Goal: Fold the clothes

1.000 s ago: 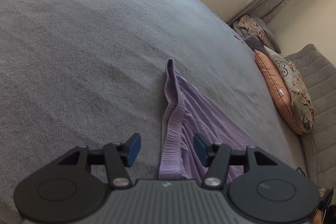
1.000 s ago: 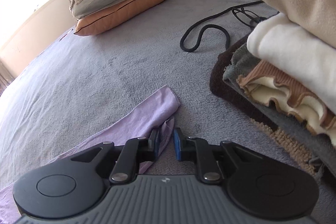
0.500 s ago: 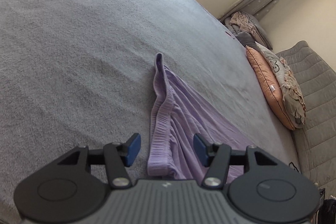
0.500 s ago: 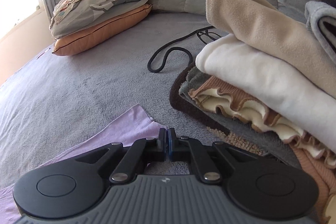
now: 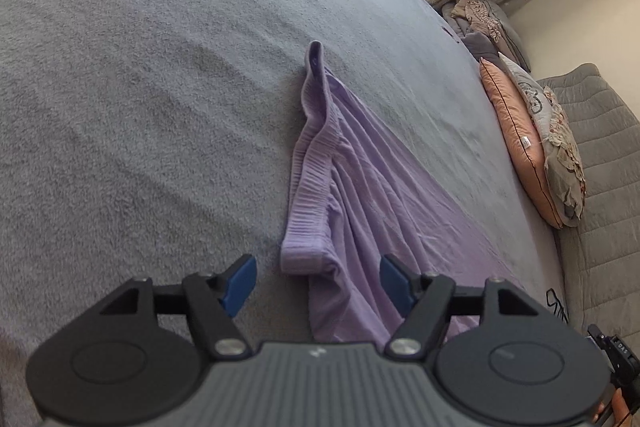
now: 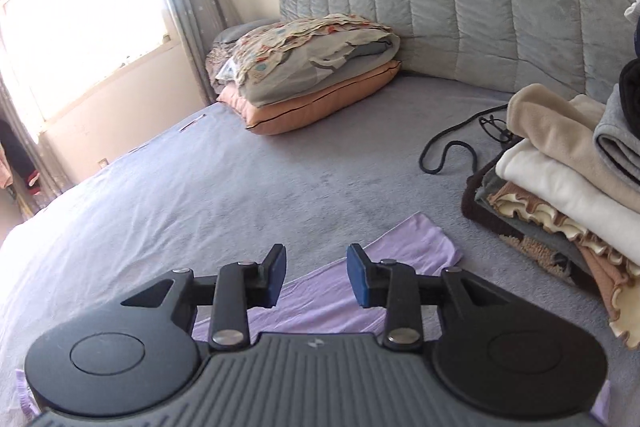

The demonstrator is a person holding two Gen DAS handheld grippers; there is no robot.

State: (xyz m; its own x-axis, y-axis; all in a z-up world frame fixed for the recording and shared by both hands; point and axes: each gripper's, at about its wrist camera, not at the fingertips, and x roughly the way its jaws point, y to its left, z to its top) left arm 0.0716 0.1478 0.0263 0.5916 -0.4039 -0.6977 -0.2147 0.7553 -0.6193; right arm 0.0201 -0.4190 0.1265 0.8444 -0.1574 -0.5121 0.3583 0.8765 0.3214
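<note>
Since a second ago: right claw (image 6: 316,275) lifted off the lilac cloth, jaws opening, nothing between them. Left to right: left claw (image 5: 316,281) opening too, wide, astride the garment (image 5: 352,195) waistband without pinching it. Garment flat on the bed (image 5: 140,87), stretched long. Probably released after a fold; folded stack (image 6: 560,187) at right.

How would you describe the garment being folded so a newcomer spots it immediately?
Start at the wide grey bed. Near the stack of folded clothes lies a flat lilac garment with a ribbed waistband. It is the only purple piece, and the only one spread out, not stacked.
</note>
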